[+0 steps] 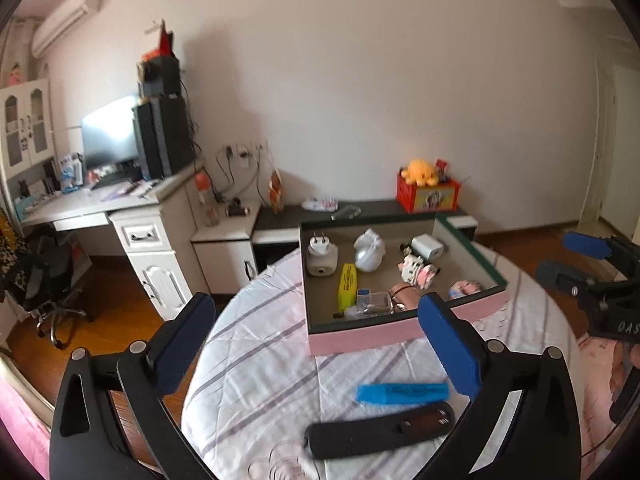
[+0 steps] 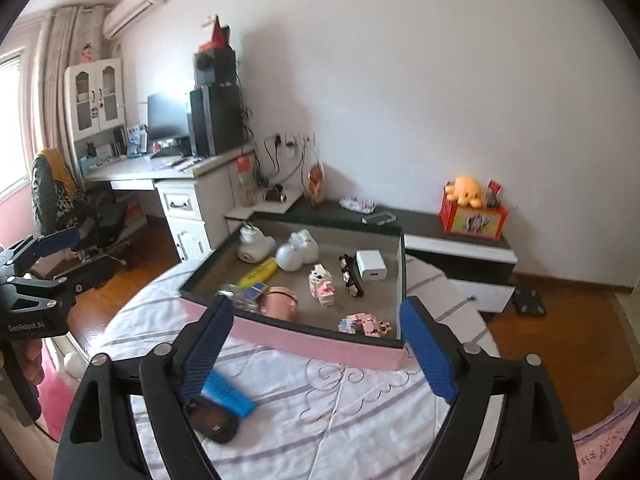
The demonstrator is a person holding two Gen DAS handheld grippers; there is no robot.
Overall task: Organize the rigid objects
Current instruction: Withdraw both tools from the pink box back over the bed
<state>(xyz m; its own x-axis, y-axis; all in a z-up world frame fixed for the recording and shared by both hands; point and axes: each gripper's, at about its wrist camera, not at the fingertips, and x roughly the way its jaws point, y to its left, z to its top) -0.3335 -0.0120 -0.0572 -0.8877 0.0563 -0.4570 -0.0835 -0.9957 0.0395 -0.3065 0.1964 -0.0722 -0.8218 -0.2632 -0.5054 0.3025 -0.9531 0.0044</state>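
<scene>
A: Left gripper (image 1: 316,344) is standing wide open, nothing between its blue pads. Right gripper (image 2: 316,356) is also gaping, empty. Both are hovering above the round table (image 1: 248,360).

B: What is sitting loose?

A: Left wrist view, left to right: a black remote-like bar (image 1: 380,432) is lying at six o'clock, long axis running roughly eight to two. Just past it, the blue highlighter (image 1: 402,393) is lying nearly nine to three, close beside the bar; touching or not, cannot tell.

B: The box?

A: The pink-sided box (image 1: 360,336) is sitting at twelve o'clock of them, already holding a white plug adapter (image 1: 321,258), a yellow tube (image 1: 347,285), a white charger cube (image 1: 428,247) and small block figures.

B: Handling?

A: Judging both loose pieces as light, stiff plastic, somewhat slick. I am favouring a pinch across the short width at mid-length, pads squared to the long axis. The quilted cloth is looking soft, so fingers may be sinking in.
</scene>
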